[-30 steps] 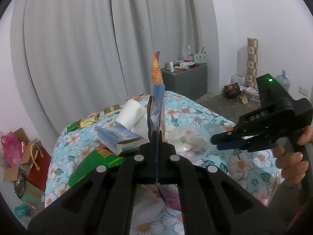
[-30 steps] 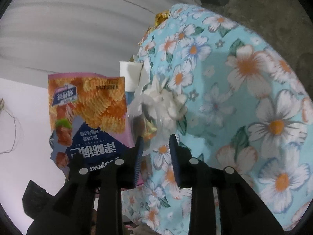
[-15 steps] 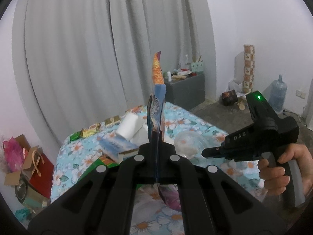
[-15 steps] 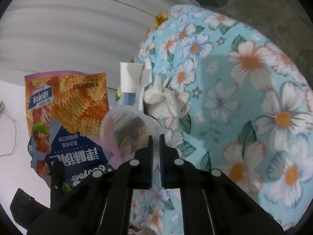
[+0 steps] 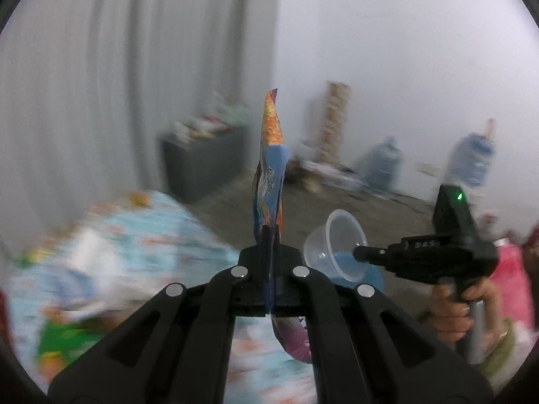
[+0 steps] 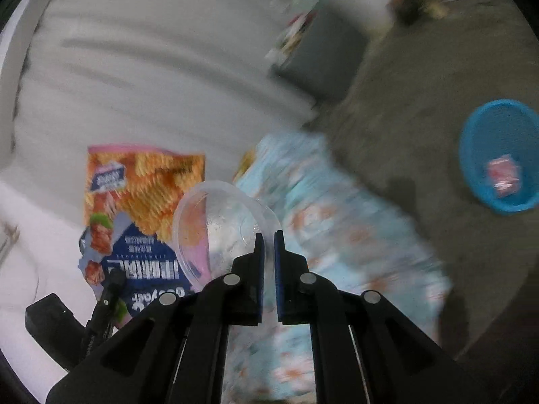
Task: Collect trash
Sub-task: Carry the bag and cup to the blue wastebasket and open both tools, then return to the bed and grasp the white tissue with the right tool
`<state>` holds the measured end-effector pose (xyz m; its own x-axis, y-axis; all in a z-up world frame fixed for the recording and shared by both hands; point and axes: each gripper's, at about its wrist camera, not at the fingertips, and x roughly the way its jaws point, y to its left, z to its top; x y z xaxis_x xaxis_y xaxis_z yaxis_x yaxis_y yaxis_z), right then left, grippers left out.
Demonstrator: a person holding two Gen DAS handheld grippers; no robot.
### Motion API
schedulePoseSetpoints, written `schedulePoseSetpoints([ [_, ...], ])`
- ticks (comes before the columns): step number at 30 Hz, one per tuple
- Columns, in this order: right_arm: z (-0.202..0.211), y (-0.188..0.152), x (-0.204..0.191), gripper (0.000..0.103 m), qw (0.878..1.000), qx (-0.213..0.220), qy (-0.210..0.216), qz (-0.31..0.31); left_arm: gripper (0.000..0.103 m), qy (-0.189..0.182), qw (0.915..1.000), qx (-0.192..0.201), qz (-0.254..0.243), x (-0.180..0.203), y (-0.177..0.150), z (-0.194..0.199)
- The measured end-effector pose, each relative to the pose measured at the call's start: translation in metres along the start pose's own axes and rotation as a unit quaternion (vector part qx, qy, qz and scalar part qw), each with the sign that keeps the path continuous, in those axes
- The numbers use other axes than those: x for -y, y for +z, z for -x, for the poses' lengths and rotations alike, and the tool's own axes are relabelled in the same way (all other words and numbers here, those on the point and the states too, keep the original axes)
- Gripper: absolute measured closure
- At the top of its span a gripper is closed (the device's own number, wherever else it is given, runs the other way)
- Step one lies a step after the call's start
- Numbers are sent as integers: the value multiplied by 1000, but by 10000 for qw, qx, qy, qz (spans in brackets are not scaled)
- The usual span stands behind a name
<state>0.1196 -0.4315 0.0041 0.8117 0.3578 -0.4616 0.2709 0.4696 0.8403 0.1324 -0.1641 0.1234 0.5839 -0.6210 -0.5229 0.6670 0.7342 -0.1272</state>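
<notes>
Left hand-held gripper [image 5: 269, 269] is pinching a snack bag [image 5: 270, 168] edge-on between closed fingers; right hand-held gripper [image 6: 268, 259] is clamping the rim of a clear plastic cup [image 6: 219, 222]. Both items are being carried in the air, off the floral-covered table [image 6: 337, 222]. A blue basket [image 6: 498, 155] on the floor, well apart from the table's far edge, is holding one small wrapper [image 6: 503, 175]. Judged progress: early, with two pieces in transit; blurred litter is remaining on the table.
</notes>
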Motion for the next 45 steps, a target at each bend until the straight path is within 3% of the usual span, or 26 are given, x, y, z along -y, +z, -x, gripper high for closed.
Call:
schedulePoseSetpoints([
  [2,22,15,37,97,9983,329,-299,-375,103,-505,9975,-435,237,9,7,-41],
  [4,34,25,71,97,9945,526,-522,-738,103,-1018,9883,-1005,538,21,9,-96],
  [6,43,34,113,97,9876,677,-787,-1179,103,-1293,9759,-1569,793,34,6,-152],
  [11,34,44,196,97,9694,725,-1146,-2048,103,-1504,9479,-2647,942,77,-22,-284],
  [15,16,61,253,95,9570,655,-1046,-2624,102,-1490,9338,-3091,1015,97,-49,-354],
  [17,-5,66,277,92,9507,663,-1004,-2858,79,-1539,9118,-3608,1214,103,-68,-398],
  [18,-13,68,297,83,9434,628,-1056,-3080,58,-1320,9080,-3767,1274,101,-79,-407],
  [19,-22,68,311,71,9382,596,-1116,-3222,49,-1073,9090,-3802,1328,99,-87,-415],
  [20,-31,67,324,67,9332,566,-1234,-3328,48,-838,9117,-3777,1384,97,-92,-421],
  [21,-36,66,333,65,9285,556,-1401,-3393,44,-612,9129,-3780,1412,93,-96,-425],
  [23,-40,61,346,65,9196,608,-1658,-3508,40,-523,9122,-3793,1457,83,-97,-424],
  [26,-38,53,347,64,9228,691,-1569,-3450,35,-560,9204,-3571,1490,76,-84,-413],
  [28,-31,53,344,63,9263,720,-1662,-3304,33,-562,9309,-3290,1484,71,-69,-398],
  [31,-17,53,330,62,9341,827,-1733,-3010,32,-694,9399,-3007,1463,64,-48,-363],
  [34,2,50,296,57,9443,963,-1786,-2589,31,-927,9497,-2666,1355,58,-29,-317],
  [38,15,48,235,51,9601,998,-1792,-1899,21,-1272,9613,-2147,1162,48,-2,-242],
  [42,15,46,149,42,9753,962,-1832,-777,17,-1198,9744,-1731,786,32,9,-158],
  [45,8,34,75,33,9774,882,-1905,232,16,-926,9810,-1575,649,12,6,-103],
])
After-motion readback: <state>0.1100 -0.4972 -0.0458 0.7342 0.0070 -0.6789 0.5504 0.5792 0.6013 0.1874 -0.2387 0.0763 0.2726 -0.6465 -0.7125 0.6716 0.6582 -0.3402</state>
